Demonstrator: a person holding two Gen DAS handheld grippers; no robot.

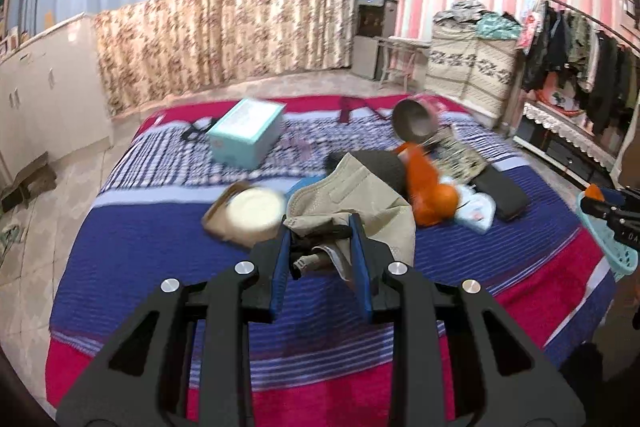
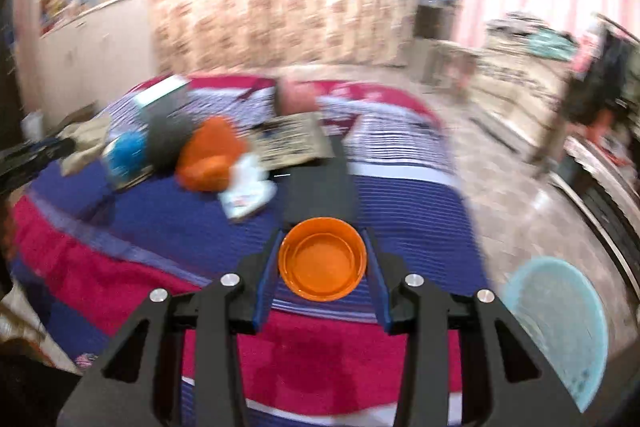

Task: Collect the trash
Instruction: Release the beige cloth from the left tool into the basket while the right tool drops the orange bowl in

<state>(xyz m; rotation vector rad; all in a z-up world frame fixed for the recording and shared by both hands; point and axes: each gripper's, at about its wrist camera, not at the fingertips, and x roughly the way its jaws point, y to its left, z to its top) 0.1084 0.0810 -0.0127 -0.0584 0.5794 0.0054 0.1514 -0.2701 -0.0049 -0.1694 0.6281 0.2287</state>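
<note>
In the left wrist view my left gripper [image 1: 320,233] is shut on a beige garment [image 1: 360,191], lifted a little off the striped bedspread [image 1: 160,247]. A dark strap of the garment hangs between the blue pads. In the right wrist view my right gripper [image 2: 323,235] is shut on an orange round cup [image 2: 322,263]. The cup's open mouth faces the camera and both pads press on its sides. The view is motion-blurred. A pale blue basket [image 2: 560,327] stands on the floor at the lower right. It also shows as a teal basket [image 1: 608,239] at the right edge of the left view.
On the bed lie a teal box [image 1: 246,131], a round tin [image 1: 414,119], an orange bag [image 1: 428,191], a cream round lid [image 1: 254,213], a white packet [image 1: 476,207] and a black flat case [image 1: 504,195]. A clothes rack [image 1: 580,59] stands to the right, and tiled floor surrounds the bed.
</note>
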